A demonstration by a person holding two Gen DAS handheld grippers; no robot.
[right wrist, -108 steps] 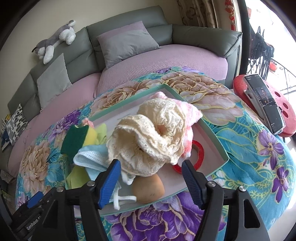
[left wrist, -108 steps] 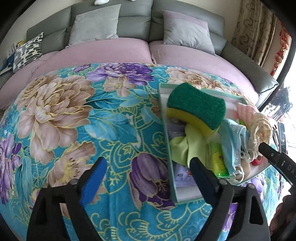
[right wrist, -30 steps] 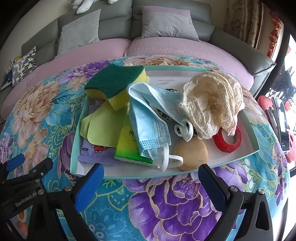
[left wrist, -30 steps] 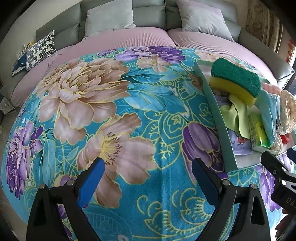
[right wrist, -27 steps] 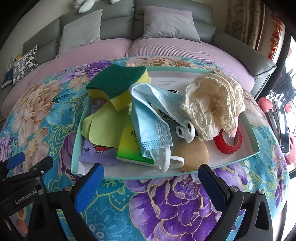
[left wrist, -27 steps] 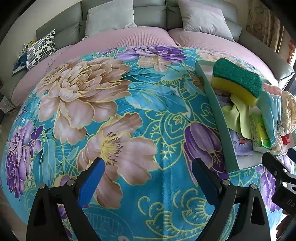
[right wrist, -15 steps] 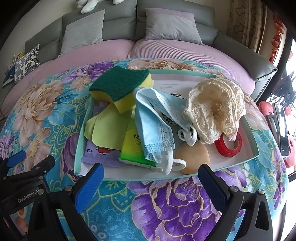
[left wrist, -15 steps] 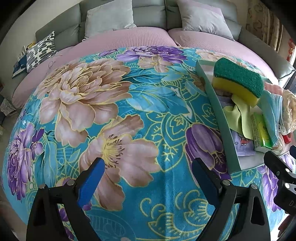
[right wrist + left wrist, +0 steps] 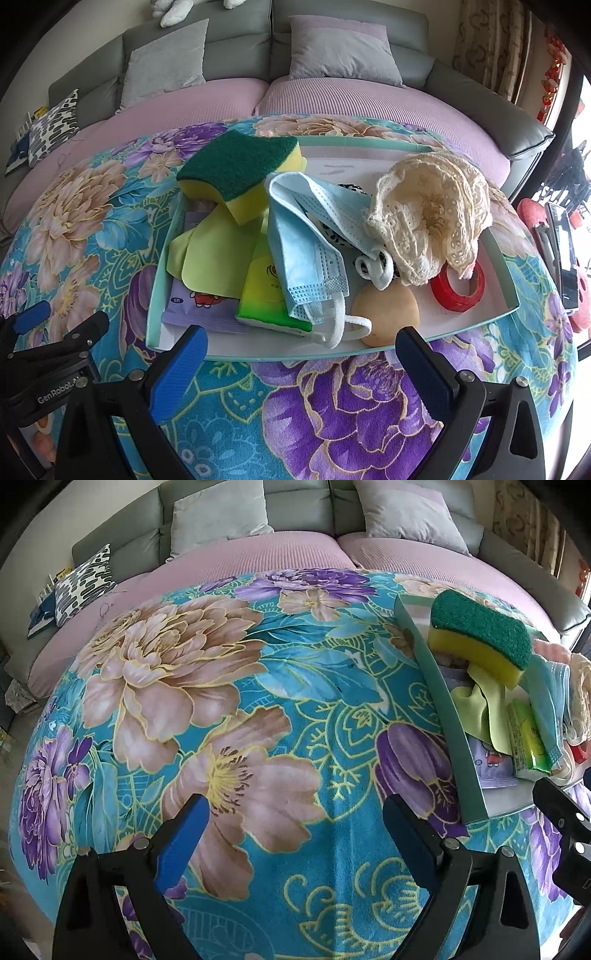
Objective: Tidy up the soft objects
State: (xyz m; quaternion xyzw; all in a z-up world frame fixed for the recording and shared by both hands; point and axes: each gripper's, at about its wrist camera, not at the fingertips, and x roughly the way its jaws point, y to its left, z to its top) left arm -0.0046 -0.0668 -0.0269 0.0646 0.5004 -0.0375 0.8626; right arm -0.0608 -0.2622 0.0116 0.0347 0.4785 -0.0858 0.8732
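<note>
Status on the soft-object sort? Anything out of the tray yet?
Done: nothing visible; the floral blanket beside the tray carries no sorted items. In hand: nothing; left gripper and right gripper are both open and empty. Left: everything, with sponge, face mask, lace piece, yellow-green cloth and tissue packs piled in the tray.

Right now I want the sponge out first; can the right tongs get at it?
Probably yes: the sponge sits on top, uncovered, and the open right tongs face the tray.
</note>
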